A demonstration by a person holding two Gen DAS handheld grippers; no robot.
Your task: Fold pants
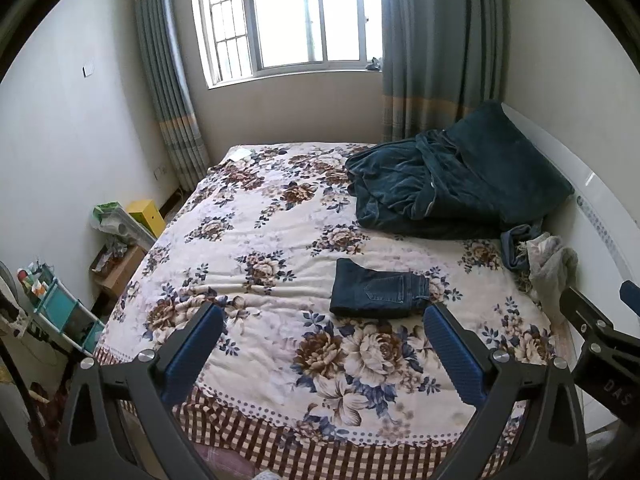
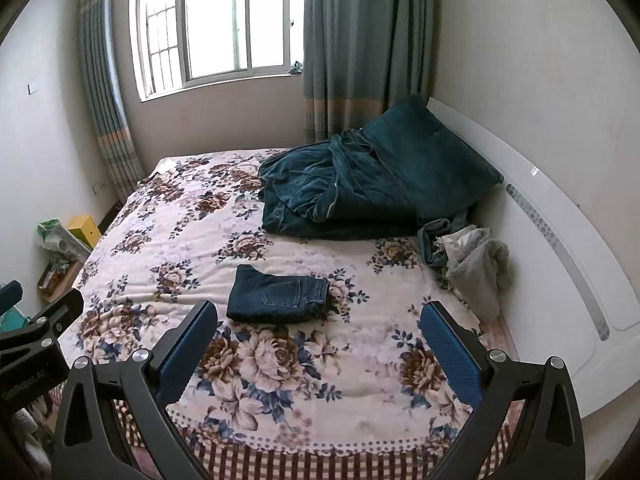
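Note:
Dark blue jeans (image 1: 378,290) lie folded into a small rectangle on the floral bedspread (image 1: 256,216), back pocket up. They also show in the right wrist view (image 2: 278,296). My left gripper (image 1: 322,314) is open and empty, held above the near part of the bed, short of the jeans. My right gripper (image 2: 318,312) is open and empty too, at about the same distance from the jeans. Each gripper's blue-padded fingers frame the bed. The right gripper's body shows at the right edge of the left wrist view (image 1: 592,328).
A teal blanket and pillow (image 1: 448,184) are heaped at the bed's far right. Crumpled blue and grey clothes (image 1: 540,260) lie by the white headboard (image 1: 592,200). Boxes and a shelf cart (image 1: 60,304) stand on the floor at left. A window (image 1: 288,16) with curtains is behind.

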